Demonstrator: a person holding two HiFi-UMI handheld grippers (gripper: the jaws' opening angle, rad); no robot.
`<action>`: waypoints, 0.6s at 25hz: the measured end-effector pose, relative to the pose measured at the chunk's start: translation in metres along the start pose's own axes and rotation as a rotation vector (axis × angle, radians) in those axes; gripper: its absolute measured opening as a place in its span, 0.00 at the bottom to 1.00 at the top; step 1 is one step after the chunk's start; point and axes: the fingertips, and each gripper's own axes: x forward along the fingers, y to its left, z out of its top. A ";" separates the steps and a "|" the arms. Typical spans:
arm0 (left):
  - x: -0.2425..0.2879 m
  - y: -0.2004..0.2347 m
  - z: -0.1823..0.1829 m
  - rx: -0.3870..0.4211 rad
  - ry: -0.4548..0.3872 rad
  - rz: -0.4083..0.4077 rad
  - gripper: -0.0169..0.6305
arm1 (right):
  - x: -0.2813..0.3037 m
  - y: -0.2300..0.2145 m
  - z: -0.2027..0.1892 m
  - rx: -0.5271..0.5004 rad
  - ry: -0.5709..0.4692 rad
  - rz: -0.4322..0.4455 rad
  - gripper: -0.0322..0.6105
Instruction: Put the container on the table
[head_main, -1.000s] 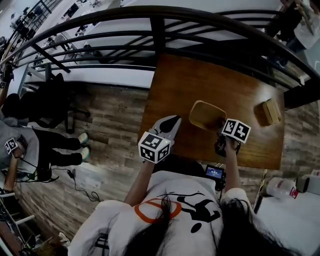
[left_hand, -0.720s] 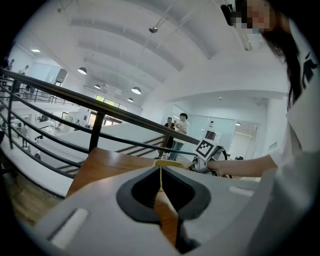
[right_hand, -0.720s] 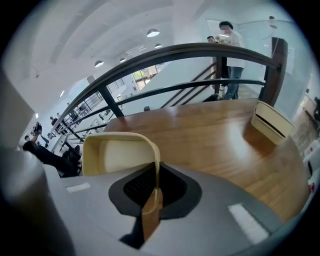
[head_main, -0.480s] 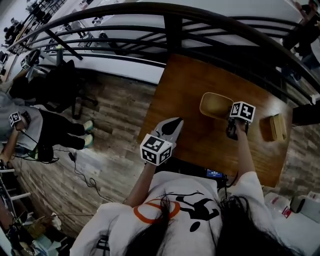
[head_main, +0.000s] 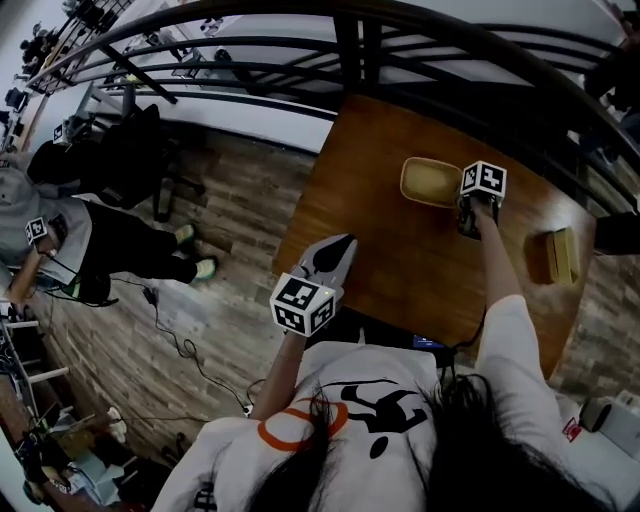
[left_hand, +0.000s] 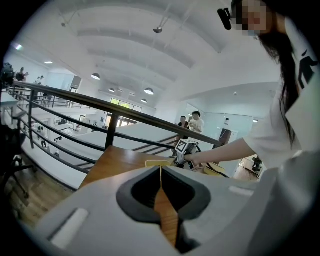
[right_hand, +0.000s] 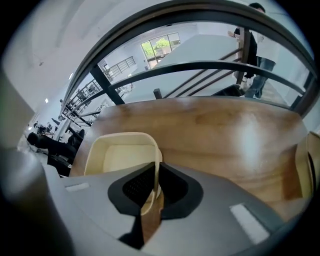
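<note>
Between my right gripper's (right_hand: 154, 172) jaws sits the near wall of the pale yellow, round-cornered plastic container (right_hand: 122, 152), pinched across its thin rim. Over the last second I have carried it from the near half of the brown wooden table (right_hand: 225, 125) out toward the table's far edge. Its base now looks level, down on the table or almost. I judge the placing nearly done; only the release remains. My left gripper (left_hand: 161, 175) hangs over the table's near edge, jaws pressed together on nothing.
</note>
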 end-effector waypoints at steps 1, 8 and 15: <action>0.001 -0.004 -0.002 -0.004 0.000 0.009 0.03 | 0.000 -0.005 0.002 -0.002 -0.004 -0.002 0.12; 0.003 -0.011 -0.002 -0.013 -0.011 0.047 0.03 | -0.028 -0.007 0.016 -0.030 -0.087 0.070 0.26; 0.001 -0.023 0.000 0.003 -0.029 0.045 0.03 | -0.105 0.046 -0.014 -0.120 -0.197 0.297 0.25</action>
